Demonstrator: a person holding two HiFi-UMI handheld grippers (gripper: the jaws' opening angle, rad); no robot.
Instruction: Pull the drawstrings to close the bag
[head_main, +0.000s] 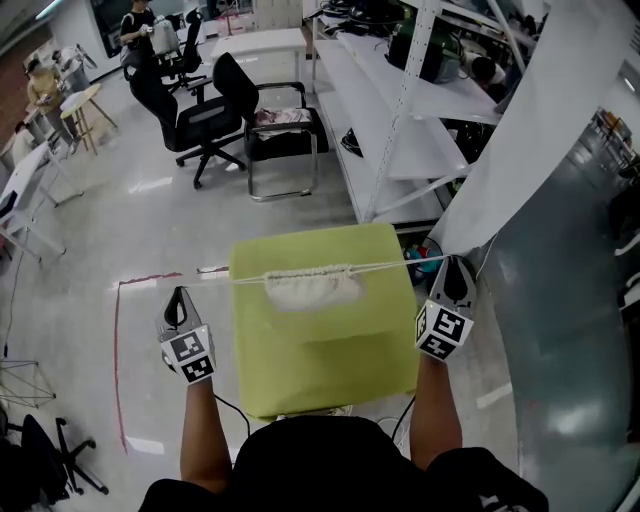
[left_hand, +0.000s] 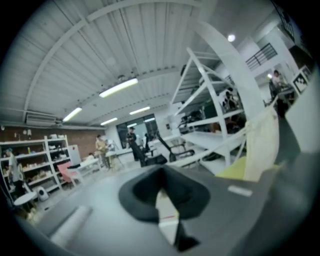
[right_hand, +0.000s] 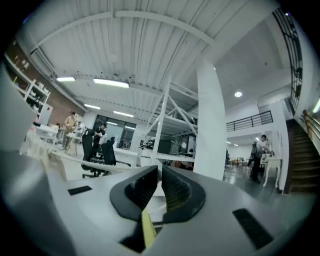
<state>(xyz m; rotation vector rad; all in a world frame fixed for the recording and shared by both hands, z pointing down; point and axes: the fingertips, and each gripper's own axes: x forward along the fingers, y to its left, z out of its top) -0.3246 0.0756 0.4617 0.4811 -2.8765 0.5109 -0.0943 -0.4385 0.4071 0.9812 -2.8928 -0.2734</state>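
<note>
Drawstrings (head_main: 385, 267) stretch taut sideways from left gripper (head_main: 178, 294) to right gripper (head_main: 457, 266), both sets of fingers clenched on them, cinched bag (head_main: 312, 288) hanging midway between.

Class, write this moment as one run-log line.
left hand-held gripper: shut on drawstring | right hand-held gripper: shut on drawstring | drawstring: taut between both | bag: mouth gathered, over yellow-green block
</note>
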